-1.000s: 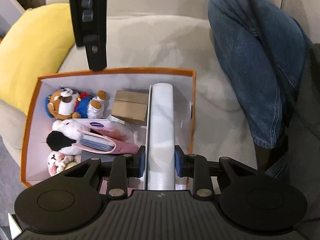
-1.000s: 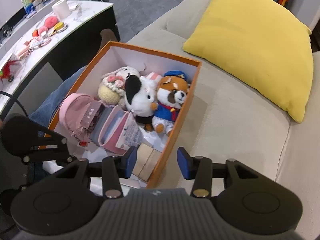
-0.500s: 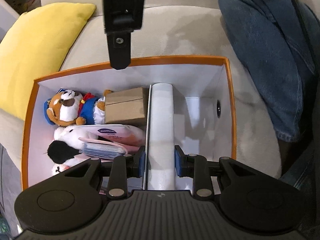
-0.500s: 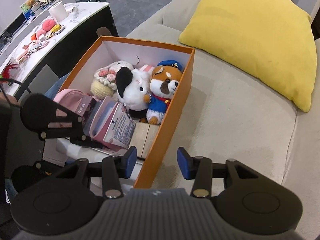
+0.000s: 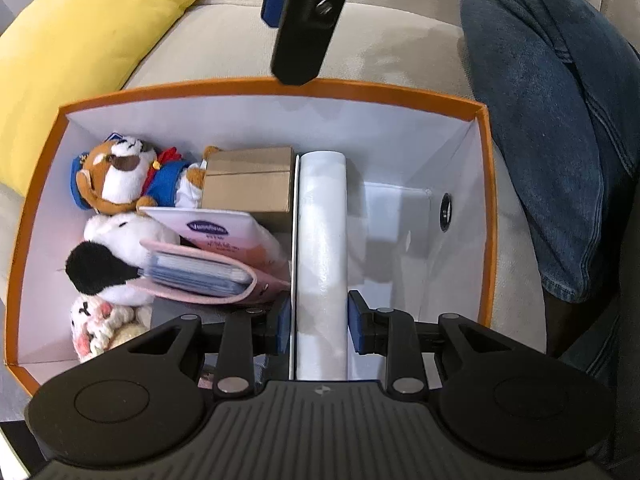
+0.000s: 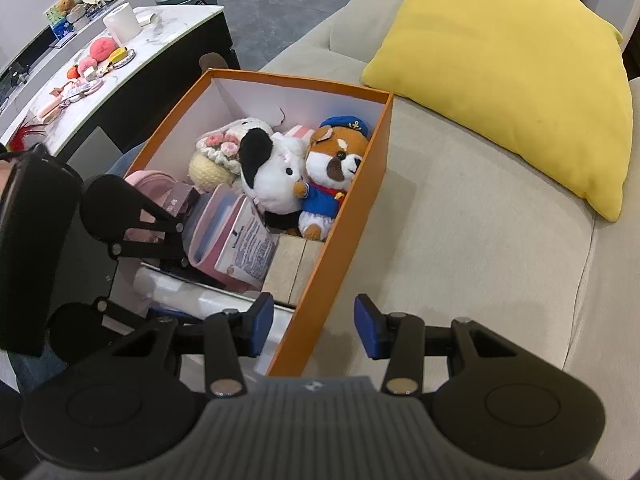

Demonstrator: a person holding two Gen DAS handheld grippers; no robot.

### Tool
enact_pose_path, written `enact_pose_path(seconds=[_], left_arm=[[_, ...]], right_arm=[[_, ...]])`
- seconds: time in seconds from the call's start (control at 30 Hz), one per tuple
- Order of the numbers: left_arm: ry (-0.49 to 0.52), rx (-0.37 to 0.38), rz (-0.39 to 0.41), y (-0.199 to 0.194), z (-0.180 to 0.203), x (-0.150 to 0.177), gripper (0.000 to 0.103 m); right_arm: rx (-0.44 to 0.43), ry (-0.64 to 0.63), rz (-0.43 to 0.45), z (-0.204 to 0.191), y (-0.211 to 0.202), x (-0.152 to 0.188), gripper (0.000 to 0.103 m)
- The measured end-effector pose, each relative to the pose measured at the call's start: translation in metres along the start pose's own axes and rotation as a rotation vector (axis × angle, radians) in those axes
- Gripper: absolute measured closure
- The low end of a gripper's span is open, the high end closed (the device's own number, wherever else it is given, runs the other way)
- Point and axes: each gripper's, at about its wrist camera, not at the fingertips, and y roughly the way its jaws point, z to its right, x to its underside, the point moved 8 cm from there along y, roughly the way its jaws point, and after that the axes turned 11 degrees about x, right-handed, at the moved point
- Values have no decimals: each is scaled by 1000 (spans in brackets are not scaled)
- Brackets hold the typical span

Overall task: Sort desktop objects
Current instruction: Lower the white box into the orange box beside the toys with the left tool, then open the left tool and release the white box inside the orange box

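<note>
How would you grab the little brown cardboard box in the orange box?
Come from straight above and pinch the cardboard box across its two shorter sides. Its flat top faces up, but the fox plush and white roll crowd it, so space is tight.

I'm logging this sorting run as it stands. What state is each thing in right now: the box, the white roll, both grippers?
Orange box: open-topped, on the sofa, toys packed at one end.
White roll: clamped, lowered into the box.
Left gripper: shut on the white roll.
Right gripper: open, astride the box's wall.
Cardboard carton: closed, inside the box.
</note>
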Motion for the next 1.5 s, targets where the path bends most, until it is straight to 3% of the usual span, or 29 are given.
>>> enact_pose_path(seconds=[0.1, 0.33, 0.4, 0.67, 0.83, 0.97, 1.1, 1.3, 1.4, 1.5], left_arm=[[7, -13, -16, 2, 1, 3, 70], [-25, 4, -26, -2, -3, 12, 70], [-41, 14, -21, -4, -3, 16, 70], [-61, 37, -3, -15, -5, 25, 70], [-117, 97, 46, -21, -8, 29, 72], [-95, 140, 70, -25, 0, 27, 77], [-102, 157, 84, -26, -1, 25, 78], [-161, 217, 101, -26, -4, 25, 80], [-196, 251, 64, -17, -3, 27, 86], [-217, 262, 93, -18, 3, 25, 86]], right_arm=[[-14, -18, 13, -4, -5, 1, 57], [-101, -121, 36, -27, -16, -2, 80], [-139, -168, 18, -39, -15, -2, 81], [-165, -479, -82, -87, 25, 4, 80], [-166, -572, -130, -99, 46, 2, 80], [-138, -678, -144, -106, 57, 6, 80], [-142, -716, -173, -109, 65, 8, 80], [-131, -745, -181, -109, 74, 8, 71], [-128, -756, -189, -108, 73, 11, 73], [-143, -773, -212, -107, 71, 20, 77]])
